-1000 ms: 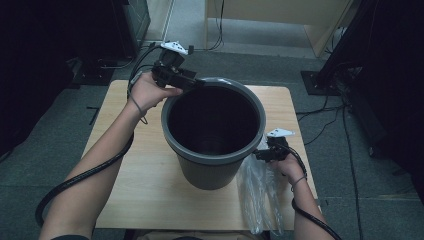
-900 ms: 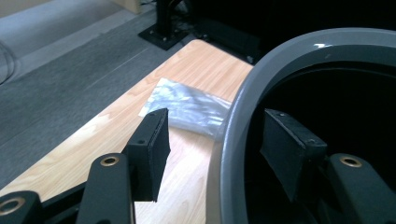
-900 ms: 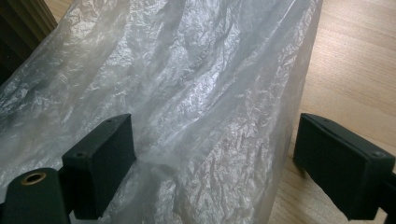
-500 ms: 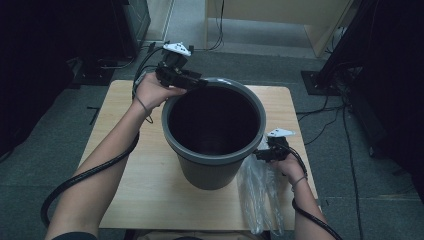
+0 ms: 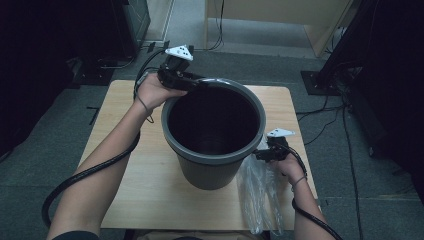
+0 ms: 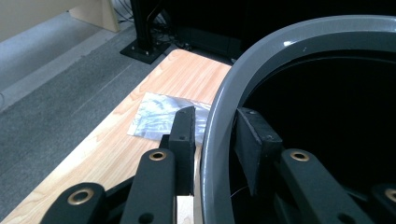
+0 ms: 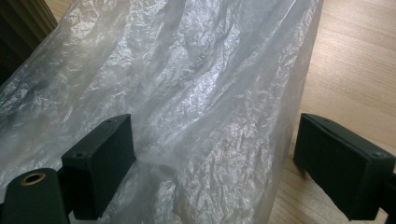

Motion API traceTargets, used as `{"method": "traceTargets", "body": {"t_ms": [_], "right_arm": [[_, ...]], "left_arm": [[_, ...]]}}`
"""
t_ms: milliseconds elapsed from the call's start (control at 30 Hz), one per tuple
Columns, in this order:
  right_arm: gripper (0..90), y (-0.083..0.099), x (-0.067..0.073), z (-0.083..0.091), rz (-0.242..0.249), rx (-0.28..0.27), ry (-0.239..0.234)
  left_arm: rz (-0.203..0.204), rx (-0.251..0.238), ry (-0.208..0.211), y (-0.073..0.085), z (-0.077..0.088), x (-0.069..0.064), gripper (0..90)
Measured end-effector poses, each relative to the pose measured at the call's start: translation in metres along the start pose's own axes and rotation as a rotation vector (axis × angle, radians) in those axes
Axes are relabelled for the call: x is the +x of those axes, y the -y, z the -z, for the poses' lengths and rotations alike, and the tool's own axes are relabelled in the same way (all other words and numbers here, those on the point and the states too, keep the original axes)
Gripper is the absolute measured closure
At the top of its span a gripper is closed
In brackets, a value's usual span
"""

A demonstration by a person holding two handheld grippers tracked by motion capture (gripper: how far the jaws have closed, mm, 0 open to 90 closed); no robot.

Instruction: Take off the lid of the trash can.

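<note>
Grey bin [image 5: 215,150] stands upright mid-table, mouth open, inside dark and unreadable. Wooden table [image 5: 125,200] carries it.

Left gripper [image 5: 192,82] sits at the bin's far-left rim. In the left gripper view its jaws straddle the rim [image 6: 219,121]: one pad outside the wall, one inside. Jaws have just been closing, with the rim between them. The outer pad looks about touching the wall and the inner one stands just off it; can't tell if they press yet. Left hand [image 5: 152,92] is just outside the rim, with its cable [image 5: 90,172] looping down the near-left of the table along the forearm.

Right gripper [image 5: 262,154] is low on the right, just beside the bin wall, over the clear plastic bag [image 5: 260,195]. In the right gripper view the jaws stand wide apart with crumpled film [image 7: 196,107] between them; the left pad touches or sits under the film, the right pad is clear of it, over bare wood. No grip on it. Right hand [image 5: 287,165] is behind it.

The bag lies flat on the near-right of the table, touching the bin's base and running to the near edge. The left gripper view shows it [image 6: 161,119] past the bin.

Around the table: grey carpet floor, a dark rack [image 5: 132,25] far left, a light wooden cabinet [image 5: 280,20] far centre, a black stand base [image 5: 320,82] and loose cables [image 5: 330,115] on the right.
</note>
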State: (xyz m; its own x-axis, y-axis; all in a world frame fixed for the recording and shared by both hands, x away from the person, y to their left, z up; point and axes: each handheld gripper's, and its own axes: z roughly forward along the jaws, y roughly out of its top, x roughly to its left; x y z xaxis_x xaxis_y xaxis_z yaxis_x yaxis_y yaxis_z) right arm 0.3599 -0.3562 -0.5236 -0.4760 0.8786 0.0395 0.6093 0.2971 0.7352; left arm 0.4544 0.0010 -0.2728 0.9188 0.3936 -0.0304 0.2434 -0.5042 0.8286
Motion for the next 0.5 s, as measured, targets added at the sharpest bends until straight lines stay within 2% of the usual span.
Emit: {"method": "traceTargets", "body": {"t_ms": [100, 233, 333, 500], "right_arm": [[11.8, 0.0000, 0.0001, 0.0000, 0.001, 0.000, 0.000], [11.8, -0.0001, -0.0001, 0.0000, 0.000, 0.000, -0.001], [11.8, -0.0001, 0.0002, 0.0000, -0.003, 0.002, -0.004], [11.8, -0.0001, -0.0003, 0.0001, -0.005, 0.001, -0.008]], "left_arm": [[0.007, -0.001, 0.004, 0.0003, -0.0014, 0.0008, 65.1], [0.002, 0.001, 0.018, 0.0007, -0.0016, 0.0008, 69.4], [0.019, 0.027, 0.023, 0.0001, -0.0014, 0.0018, 70.7], [0.020, 0.030, 0.028, -0.0024, 0.0044, 0.0016, 72.5]]}}
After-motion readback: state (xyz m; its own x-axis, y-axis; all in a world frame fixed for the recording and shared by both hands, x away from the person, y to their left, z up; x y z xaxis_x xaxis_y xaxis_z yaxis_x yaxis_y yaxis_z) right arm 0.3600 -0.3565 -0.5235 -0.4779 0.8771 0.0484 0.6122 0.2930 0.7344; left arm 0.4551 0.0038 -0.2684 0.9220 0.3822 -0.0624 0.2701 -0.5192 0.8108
